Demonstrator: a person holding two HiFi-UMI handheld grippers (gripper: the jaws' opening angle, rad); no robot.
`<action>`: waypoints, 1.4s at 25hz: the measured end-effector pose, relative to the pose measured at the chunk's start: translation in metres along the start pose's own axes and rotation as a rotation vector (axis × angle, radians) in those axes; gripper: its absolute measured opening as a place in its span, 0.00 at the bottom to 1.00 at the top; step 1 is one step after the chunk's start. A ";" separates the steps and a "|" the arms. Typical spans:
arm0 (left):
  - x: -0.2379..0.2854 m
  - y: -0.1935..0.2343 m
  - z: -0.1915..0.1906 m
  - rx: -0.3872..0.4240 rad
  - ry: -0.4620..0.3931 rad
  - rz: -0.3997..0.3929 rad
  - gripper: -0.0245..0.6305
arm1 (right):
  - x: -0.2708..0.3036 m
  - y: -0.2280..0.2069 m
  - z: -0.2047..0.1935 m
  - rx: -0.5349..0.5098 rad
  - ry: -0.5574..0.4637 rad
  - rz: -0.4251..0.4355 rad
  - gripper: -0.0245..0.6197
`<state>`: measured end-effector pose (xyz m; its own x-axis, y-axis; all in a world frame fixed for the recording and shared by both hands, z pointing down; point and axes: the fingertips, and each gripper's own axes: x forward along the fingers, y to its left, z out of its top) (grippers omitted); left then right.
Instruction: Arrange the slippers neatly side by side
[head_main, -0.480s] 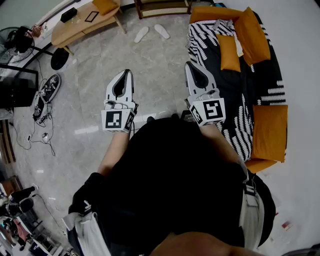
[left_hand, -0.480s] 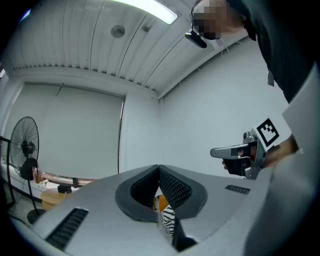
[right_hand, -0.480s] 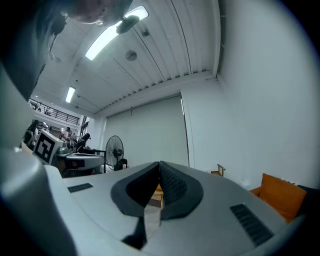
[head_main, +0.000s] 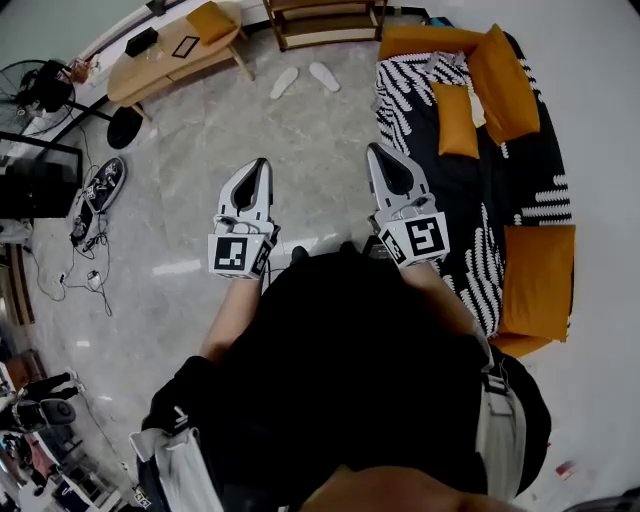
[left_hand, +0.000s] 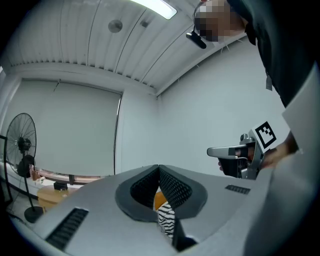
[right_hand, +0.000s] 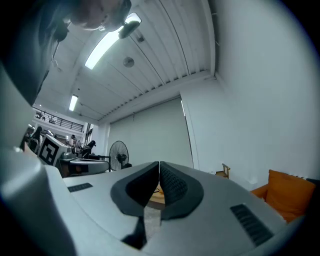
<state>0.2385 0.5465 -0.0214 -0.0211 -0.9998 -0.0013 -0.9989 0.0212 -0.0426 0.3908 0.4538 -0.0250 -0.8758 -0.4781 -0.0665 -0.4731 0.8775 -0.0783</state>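
Two white slippers lie on the grey floor far ahead, the left slipper (head_main: 284, 82) angled away from the right slipper (head_main: 324, 76), toes apart. My left gripper (head_main: 262, 164) and right gripper (head_main: 373, 150) are held up in front of the person's body, well short of the slippers. Both have their jaws closed tip to tip with nothing between them. In the left gripper view the left gripper (left_hand: 159, 169) points up toward the ceiling and wall. The right gripper (right_hand: 159, 165) also points upward in its own view. Neither gripper view shows the slippers.
A black-and-white patterned sofa (head_main: 450, 190) with orange cushions (head_main: 455, 118) runs along the right. A wooden coffee table (head_main: 170, 55) stands at the far left, a wooden shelf (head_main: 325, 22) behind the slippers. A standing fan (head_main: 45, 85), a black box and cables (head_main: 85, 270) crowd the left side.
Both grippers have shifted slightly forward and up in the head view, and the view has tilted a little. The jaws stay closed.
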 end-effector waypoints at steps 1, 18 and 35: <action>0.002 -0.003 0.001 -0.003 0.003 0.005 0.06 | -0.001 -0.003 0.000 0.009 -0.009 0.016 0.09; 0.018 0.015 -0.033 -0.073 0.060 0.092 0.06 | 0.014 -0.049 -0.014 0.062 -0.035 0.073 0.09; 0.177 0.164 -0.044 -0.098 0.036 0.075 0.06 | 0.225 -0.103 -0.031 0.037 0.062 0.046 0.09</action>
<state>0.0692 0.3732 0.0159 -0.0955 -0.9948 0.0348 -0.9938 0.0973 0.0541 0.2397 0.2575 -0.0013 -0.9012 -0.4334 -0.0091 -0.4297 0.8959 -0.1130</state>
